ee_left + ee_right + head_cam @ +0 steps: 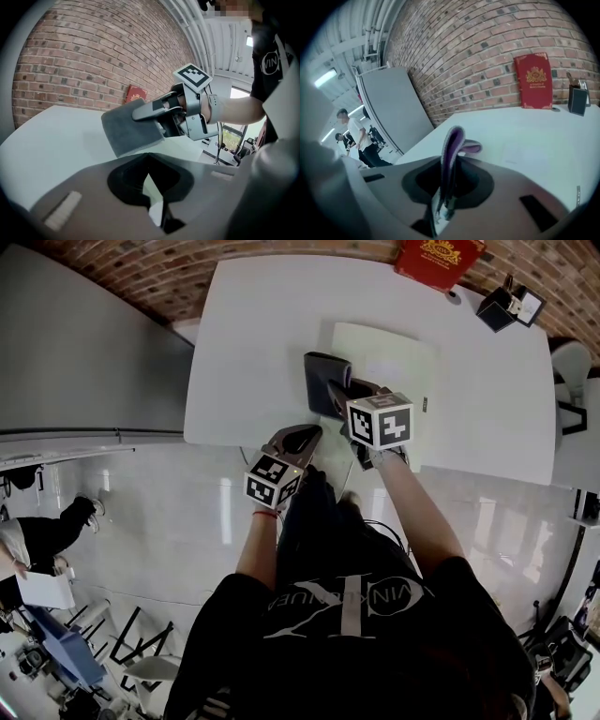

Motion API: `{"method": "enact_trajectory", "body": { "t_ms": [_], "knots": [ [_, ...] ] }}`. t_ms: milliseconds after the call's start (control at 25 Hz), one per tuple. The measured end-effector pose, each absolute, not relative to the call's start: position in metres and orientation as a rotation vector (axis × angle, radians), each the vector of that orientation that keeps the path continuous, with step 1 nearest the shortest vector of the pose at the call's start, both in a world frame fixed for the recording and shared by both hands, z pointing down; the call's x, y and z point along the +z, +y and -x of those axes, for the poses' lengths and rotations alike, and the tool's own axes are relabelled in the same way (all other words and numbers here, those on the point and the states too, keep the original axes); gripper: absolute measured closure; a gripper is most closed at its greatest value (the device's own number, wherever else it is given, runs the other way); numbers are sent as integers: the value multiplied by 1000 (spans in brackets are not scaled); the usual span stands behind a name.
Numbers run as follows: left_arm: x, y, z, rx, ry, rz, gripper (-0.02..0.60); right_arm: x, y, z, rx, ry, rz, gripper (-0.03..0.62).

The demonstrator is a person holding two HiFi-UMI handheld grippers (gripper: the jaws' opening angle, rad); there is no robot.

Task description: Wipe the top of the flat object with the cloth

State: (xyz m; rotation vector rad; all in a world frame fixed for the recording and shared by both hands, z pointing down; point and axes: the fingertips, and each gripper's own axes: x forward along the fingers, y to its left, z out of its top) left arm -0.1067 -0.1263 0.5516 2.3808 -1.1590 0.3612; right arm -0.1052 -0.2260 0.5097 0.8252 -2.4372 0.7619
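Over flat obj (389, 357), R tool (337, 392) clamps cloth (322, 373), sheet edge-up.

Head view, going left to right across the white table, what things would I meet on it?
dark grey cloth → pale flat rectangular sheet → red book with a gold crest → black pen holder

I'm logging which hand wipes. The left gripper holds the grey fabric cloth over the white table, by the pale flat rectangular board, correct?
Not the left. The right gripper holds the grey fabric cloth over the white table, by the pale flat rectangular board; the right gripper view shows its jaws shut on it. The left gripper holds nothing.
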Motion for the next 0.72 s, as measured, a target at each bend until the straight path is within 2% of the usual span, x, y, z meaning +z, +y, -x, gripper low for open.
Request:
{"method": "enact_trajectory", "body": {
  "t_ms": [320,720],
  "knots": [
    [555,-127,108,377,-1142,-2384,569,530,-221,94,611,-2352,-761,543],
    [555,-126,107,416,-1139,-2370,569,534,-225,57,621,-2305,-830,543]
  ]
}}
